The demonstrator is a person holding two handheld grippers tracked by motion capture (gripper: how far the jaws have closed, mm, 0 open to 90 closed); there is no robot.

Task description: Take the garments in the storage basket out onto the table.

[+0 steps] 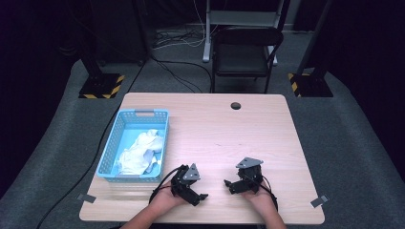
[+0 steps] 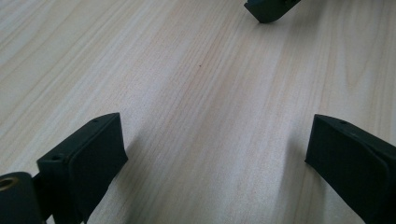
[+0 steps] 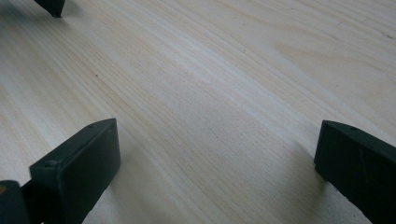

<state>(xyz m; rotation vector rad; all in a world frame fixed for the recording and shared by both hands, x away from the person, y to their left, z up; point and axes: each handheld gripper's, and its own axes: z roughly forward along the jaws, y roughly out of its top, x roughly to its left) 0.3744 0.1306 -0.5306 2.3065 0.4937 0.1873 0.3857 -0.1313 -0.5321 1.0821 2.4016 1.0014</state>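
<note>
The white cloth (image 1: pixel 139 151) in the blue basket (image 1: pixel 109 144) looks soft and light to me, so I think it will bend and hang down when I lift it. It should not break, and I do not think it will slip much. A good place to take hold would be one of the high bumps or folds in the middle, where my jaws can pinch a thick bit. The cloth is white with some grey shadows in its folds, and it is all crumpled up in a heap. It fills much of the basket's floor and leans more to the side nearest me. The basket sits by the left edge of the table (image 1: pixel 267 143), and its near end is not far from the near left corner. My left gripper (image 1: pixel 201 196) rests by the near edge of the table, just to the right of the basket, and its jaws are wide apart with nothing in them. My right gripper (image 1: pixel 228 183) rests by the near edge too, right of the left one, and its jaws are also wide apart and empty. The two grippers point at each other over bare wood.
</note>
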